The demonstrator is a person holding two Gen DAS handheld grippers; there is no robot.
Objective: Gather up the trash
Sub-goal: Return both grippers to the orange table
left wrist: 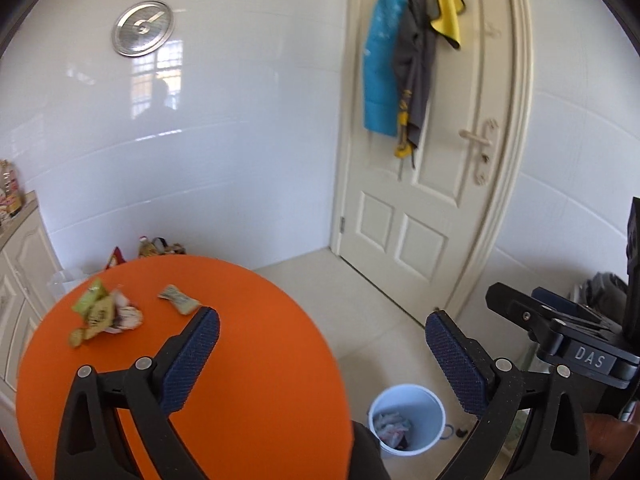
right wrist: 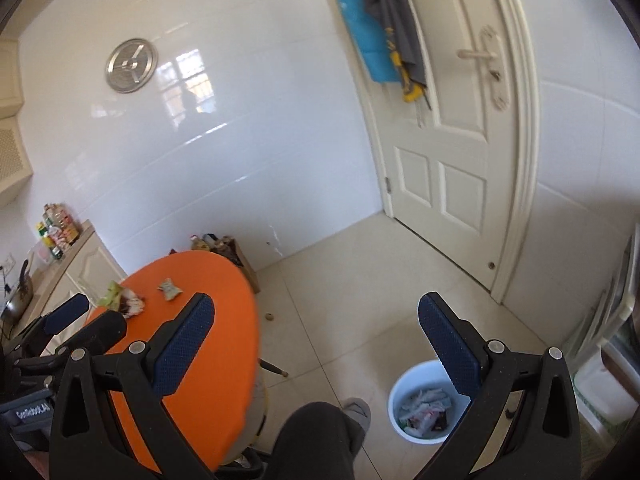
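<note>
White tiled walls and a cream panelled door (left wrist: 424, 184) enclose a pale tile floor (right wrist: 360, 280), where a round orange table (left wrist: 240, 360) stands. Beside its edge on open floor sits a pale blue bin (right wrist: 400, 384) holding crumpled trash. Only the right wrist view shows a counter with bottles (right wrist: 56, 228). Wrappers (left wrist: 104, 312) and a small packet (left wrist: 178, 299) lie on the table's far side. Left gripper (left wrist: 322, 346) and right gripper (right wrist: 316, 334) both gape wide, holding nothing.
</note>
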